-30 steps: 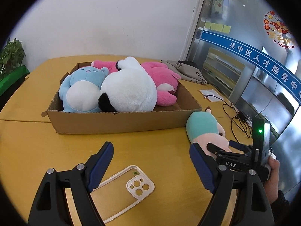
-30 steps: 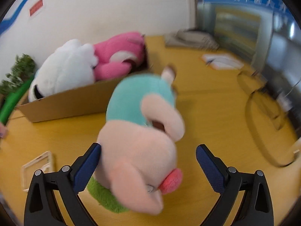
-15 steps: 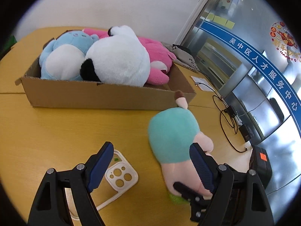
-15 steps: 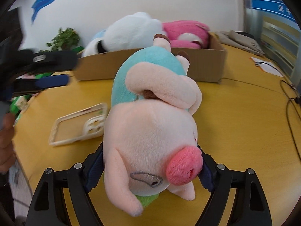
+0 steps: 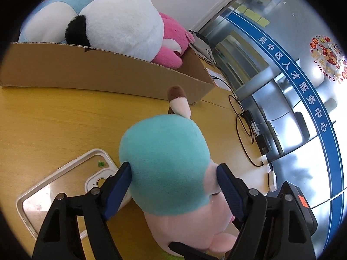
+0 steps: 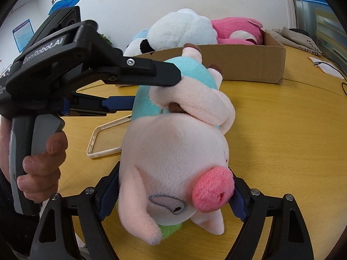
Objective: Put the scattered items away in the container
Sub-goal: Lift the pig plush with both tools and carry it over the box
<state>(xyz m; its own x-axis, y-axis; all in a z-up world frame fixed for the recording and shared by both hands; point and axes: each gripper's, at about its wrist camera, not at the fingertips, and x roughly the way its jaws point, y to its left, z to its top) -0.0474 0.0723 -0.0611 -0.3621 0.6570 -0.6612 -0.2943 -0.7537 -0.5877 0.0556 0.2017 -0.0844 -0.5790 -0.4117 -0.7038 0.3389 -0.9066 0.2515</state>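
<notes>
Claws both clamp the pig plush (image 6: 173, 151): left claw (image 5: 173, 186) body, right claw (image 6: 175, 192) head (pads mostly hidden).

1. Phone case (image 5: 65, 186): its camera end is hidden behind the left gripper (image 5: 173, 186) and the pig plush (image 5: 171, 162).
2. Blue plush (image 5: 54, 15): largely hidden behind the cardboard box (image 5: 104, 73) wall and the panda plush (image 5: 123, 23).
3. Pig plush's green underside (image 6: 171, 230): mostly hidden.
</notes>
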